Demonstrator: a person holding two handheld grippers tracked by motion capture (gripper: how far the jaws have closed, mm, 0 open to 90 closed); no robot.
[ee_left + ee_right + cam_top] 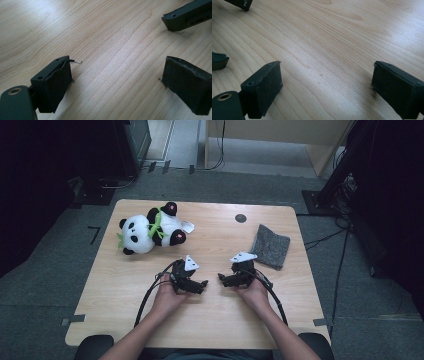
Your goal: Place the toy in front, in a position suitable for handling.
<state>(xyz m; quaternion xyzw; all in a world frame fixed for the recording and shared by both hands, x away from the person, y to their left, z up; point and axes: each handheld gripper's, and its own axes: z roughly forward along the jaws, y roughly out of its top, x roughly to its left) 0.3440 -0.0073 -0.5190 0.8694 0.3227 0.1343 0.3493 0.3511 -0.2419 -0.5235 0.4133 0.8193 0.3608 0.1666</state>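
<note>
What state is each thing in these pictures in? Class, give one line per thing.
Left gripper: open, holding nothing, low over the table.
Right gripper: open, holding nothing, facing the left one.
Panda plush: lying on its side, untouched.
Grey cloth: lying flat, folded, untouched.
Table: wooden, bare between the jaws.

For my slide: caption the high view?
Two open grippers face each other on a wooden table, panda plush behind.
</note>
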